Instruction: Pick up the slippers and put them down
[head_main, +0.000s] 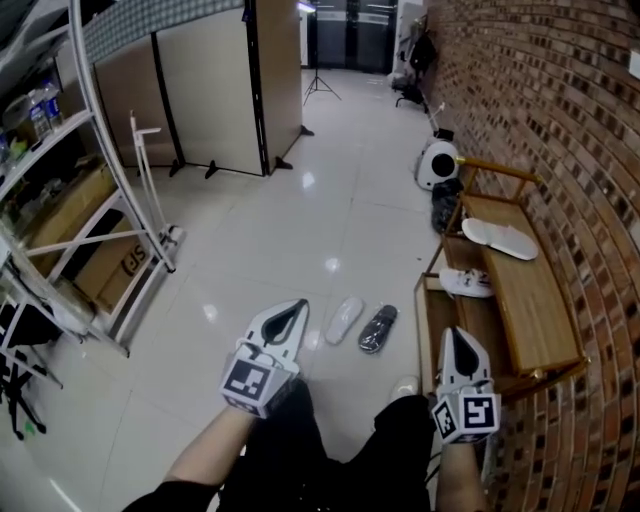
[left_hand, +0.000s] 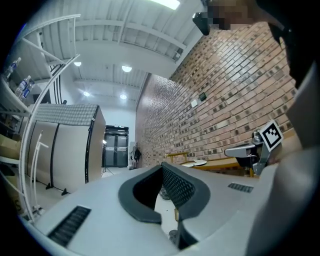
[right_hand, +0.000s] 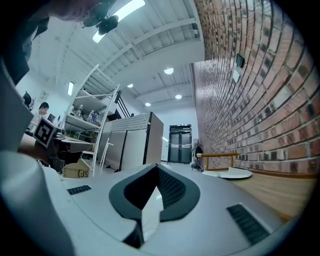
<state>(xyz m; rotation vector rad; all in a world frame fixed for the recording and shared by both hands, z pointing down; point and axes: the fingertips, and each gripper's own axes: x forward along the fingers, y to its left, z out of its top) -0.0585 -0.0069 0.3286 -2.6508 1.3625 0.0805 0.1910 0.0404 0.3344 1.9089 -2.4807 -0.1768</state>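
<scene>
on the floor (head_main: 300, 230) ahead, the white slipper (head_main: 344, 320) and dark slipper (head_main: 378, 328) lie side by side, untouched, and the left gripper (head_main: 293, 312) and right gripper (head_main: 456, 338), both clenched empty, would likely shove them away unless opened first.

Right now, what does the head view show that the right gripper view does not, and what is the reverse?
Only the head view: a white slipper and a black slipper side by side on the floor. Only the right gripper view: the ceiling lamps. Both: the brick wall, the wooden bench with a pale slipper on top, and the folding screen.
</scene>
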